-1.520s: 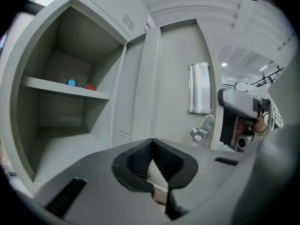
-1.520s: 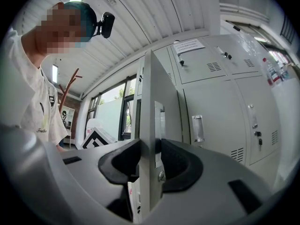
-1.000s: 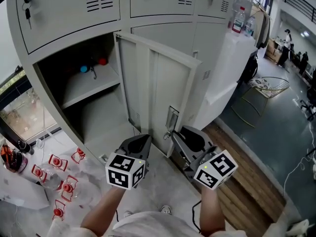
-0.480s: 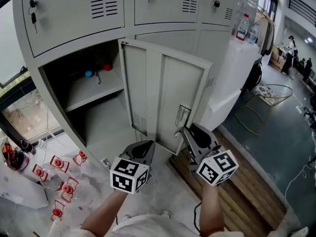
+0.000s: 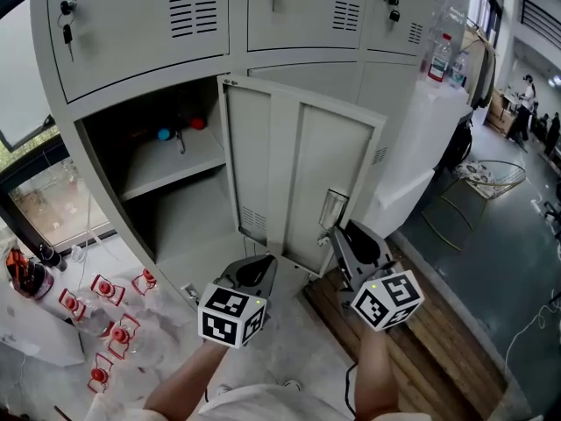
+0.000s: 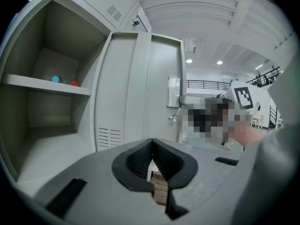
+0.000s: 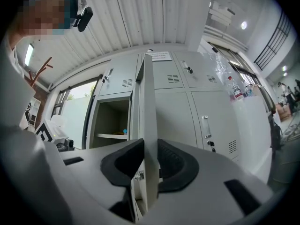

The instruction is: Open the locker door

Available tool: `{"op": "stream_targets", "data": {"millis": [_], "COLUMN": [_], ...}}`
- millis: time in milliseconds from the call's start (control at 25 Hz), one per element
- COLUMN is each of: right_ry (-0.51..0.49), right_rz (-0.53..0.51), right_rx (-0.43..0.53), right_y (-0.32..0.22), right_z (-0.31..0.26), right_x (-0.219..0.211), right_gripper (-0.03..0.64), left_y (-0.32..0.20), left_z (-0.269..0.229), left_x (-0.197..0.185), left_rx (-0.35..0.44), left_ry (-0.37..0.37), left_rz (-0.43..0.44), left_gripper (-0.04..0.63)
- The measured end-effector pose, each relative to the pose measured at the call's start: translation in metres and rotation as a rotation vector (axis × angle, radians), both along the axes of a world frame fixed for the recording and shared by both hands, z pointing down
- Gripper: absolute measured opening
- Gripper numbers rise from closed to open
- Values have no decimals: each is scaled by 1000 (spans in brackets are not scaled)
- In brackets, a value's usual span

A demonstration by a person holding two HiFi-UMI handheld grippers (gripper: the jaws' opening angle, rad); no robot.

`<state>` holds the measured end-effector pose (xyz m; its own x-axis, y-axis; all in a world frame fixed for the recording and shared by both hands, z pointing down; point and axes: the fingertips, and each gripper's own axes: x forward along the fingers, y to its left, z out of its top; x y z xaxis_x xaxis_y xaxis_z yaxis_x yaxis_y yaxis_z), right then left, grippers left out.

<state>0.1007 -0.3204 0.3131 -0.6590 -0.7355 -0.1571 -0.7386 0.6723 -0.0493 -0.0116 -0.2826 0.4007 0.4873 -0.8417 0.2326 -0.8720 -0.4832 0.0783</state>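
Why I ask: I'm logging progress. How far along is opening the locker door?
Done: the locker door stands swung well out, baring the shelf inside. In hand: the right gripper is clamped on the door's free edge; the left gripper is shut, empty. Left: perhaps a wider swing, then letting go.

The left gripper (image 6: 152, 146) has its two dark-padded fingers (image 6: 133, 161) pressed together at the tips, with nothing between them. Beyond them the locker door (image 6: 136, 88) stands swung out with its inner face toward the camera. It has vent slots (image 6: 108, 137) low on the hinge side and a latch plate (image 6: 174, 92) at the free edge. Left of the door the compartment is open. Its shelf (image 6: 42, 84) carries a small blue thing (image 6: 56, 79) and a small red thing (image 6: 75, 83) side by side. Past the door's free edge, at the right, a marker cube (image 6: 243, 96) shows.
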Motion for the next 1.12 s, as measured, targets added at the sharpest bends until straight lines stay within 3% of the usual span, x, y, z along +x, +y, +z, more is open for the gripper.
{"op": "stream_targets", "data": {"millis": [1120], "right_ry": [71], "right_rz": [93], "right_rx": [0], "right_y": [44], "right_z": [0], "right_x": [-13], "right_gripper": [91], "left_y": [26], "left_z": [-1], "left_x": [-20], "left_rx": [2], "left_ry": [12], "left_rz": [62], "left_gripper": [6]}}
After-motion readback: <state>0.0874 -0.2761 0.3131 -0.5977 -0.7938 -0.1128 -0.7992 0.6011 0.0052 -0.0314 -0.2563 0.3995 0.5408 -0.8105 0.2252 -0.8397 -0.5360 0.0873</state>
